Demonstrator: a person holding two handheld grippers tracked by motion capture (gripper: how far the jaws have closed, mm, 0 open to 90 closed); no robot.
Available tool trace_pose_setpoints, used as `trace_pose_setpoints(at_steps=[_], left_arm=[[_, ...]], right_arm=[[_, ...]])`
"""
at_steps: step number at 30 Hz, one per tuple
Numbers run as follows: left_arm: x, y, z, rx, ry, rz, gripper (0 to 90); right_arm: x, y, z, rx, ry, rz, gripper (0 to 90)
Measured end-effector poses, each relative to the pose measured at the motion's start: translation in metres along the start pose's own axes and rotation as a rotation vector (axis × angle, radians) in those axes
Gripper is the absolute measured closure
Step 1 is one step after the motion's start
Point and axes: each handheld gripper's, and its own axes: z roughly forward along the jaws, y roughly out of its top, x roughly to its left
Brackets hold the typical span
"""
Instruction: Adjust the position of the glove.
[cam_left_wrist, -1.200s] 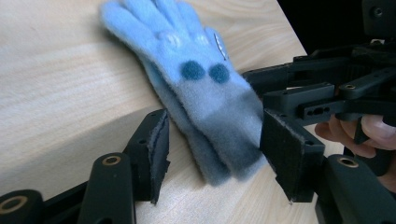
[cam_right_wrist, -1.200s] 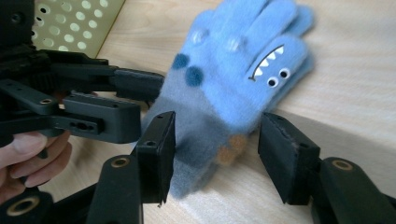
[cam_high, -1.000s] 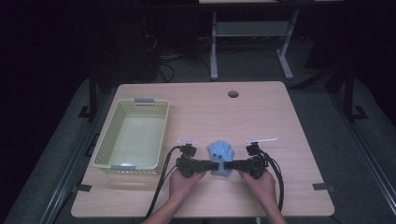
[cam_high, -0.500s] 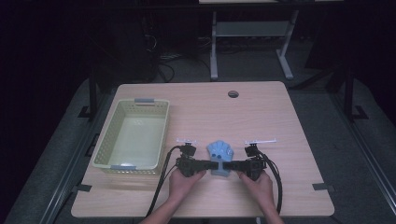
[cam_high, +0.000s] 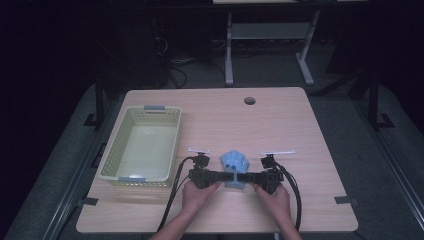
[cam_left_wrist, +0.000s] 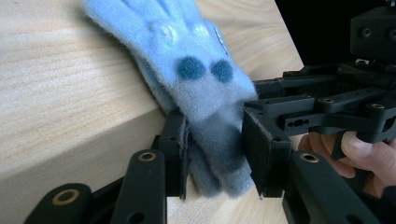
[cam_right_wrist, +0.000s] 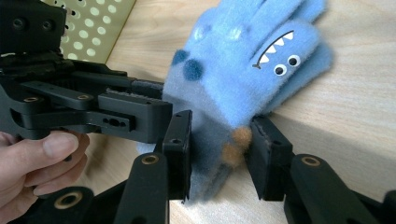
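Observation:
A fuzzy blue glove (cam_high: 235, 161) with a toothy monster face lies near the table's front edge, fingers pointing away from the person. Its cuff end sits between both grippers, which meet nose to nose. My left gripper (cam_high: 227, 177) comes in from the left. In the left gripper view the glove (cam_left_wrist: 187, 60) runs down between the pads of my left gripper (cam_left_wrist: 217, 158), which press its cuff. My right gripper (cam_high: 246, 177) comes in from the right. In its own view my right gripper (cam_right_wrist: 219, 154) pinches the glove (cam_right_wrist: 243, 60) at its cuff. Both pairs of jaws have just been closing.
A pale green perforated basket (cam_high: 112, 150) stands on the left of the wooden table (cam_high: 300, 125); a corner of that basket (cam_right_wrist: 93, 23) appears behind the left gripper. A round cable hole (cam_high: 249, 100) is at the table's back. Black cables trail from both grippers over the front edge.
Both pairs of jaws have drawn in a little on the glove's cuff. The hands and the glove stay where they were.

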Motion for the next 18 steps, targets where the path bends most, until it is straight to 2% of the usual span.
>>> trace_pose_setpoints(at_steps=[4,5,9,11,12,18], left_arm=[[0.001,-0.002,0.0,-0.004,-0.009,0.008,64.5],[0.001,-0.002,0.0,-0.001,-0.012,-0.007,65.0],[0.003,-0.001,0.0,-0.002,-0.018,-0.017,66.9],[0.005,-0.001,0.001,-0.007,-0.035,-0.031,67.2],[0.009,-0.001,0.001,-0.008,-0.057,-0.043,68.0],[0.01,-0.001,0.0,-0.01,-0.066,-0.032,69.5]], right_arm=[[0.0,-0.001,0.001,-0.011,0.009,-0.003,63.2],[0.0,-0.001,0.001,-0.01,0.006,-0.006,63.4],[0.001,-0.001,0.003,-0.014,0.006,0.004,64.3],[0.001,-0.002,0.003,-0.015,0.01,0.0,64.6],[0.0,-0.002,0.004,-0.019,0.021,0.006,65.8],[0.0,-0.001,0.004,-0.029,0.036,0.003,69.2]])
